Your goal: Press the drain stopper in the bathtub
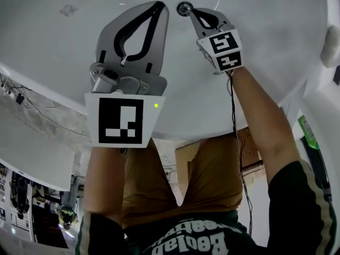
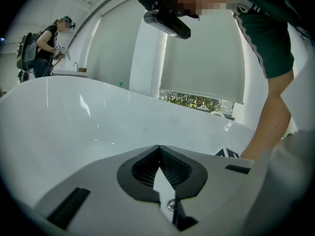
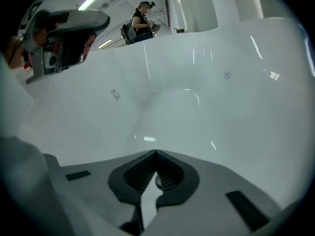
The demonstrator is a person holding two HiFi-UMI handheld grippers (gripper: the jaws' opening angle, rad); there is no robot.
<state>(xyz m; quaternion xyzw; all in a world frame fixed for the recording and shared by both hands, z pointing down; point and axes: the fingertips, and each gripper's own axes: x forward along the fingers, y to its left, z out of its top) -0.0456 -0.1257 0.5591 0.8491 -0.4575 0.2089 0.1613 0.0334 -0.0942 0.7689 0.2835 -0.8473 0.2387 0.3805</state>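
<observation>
White tub (image 1: 276,31): right gripper (image 1: 191,10) at the far stopper (image 1: 184,8)
Both claws are clenched, empty; left gripper (image 1: 161,5) hovers just left. The press itself looks not yet done.

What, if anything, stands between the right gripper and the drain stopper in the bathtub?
Nothing visible. In the head view the right gripper, jaws shut, has its tips right beside the drain stopper on the bathtub floor. The left gripper, also shut, sits on the stopper's other side, not between them.
</observation>
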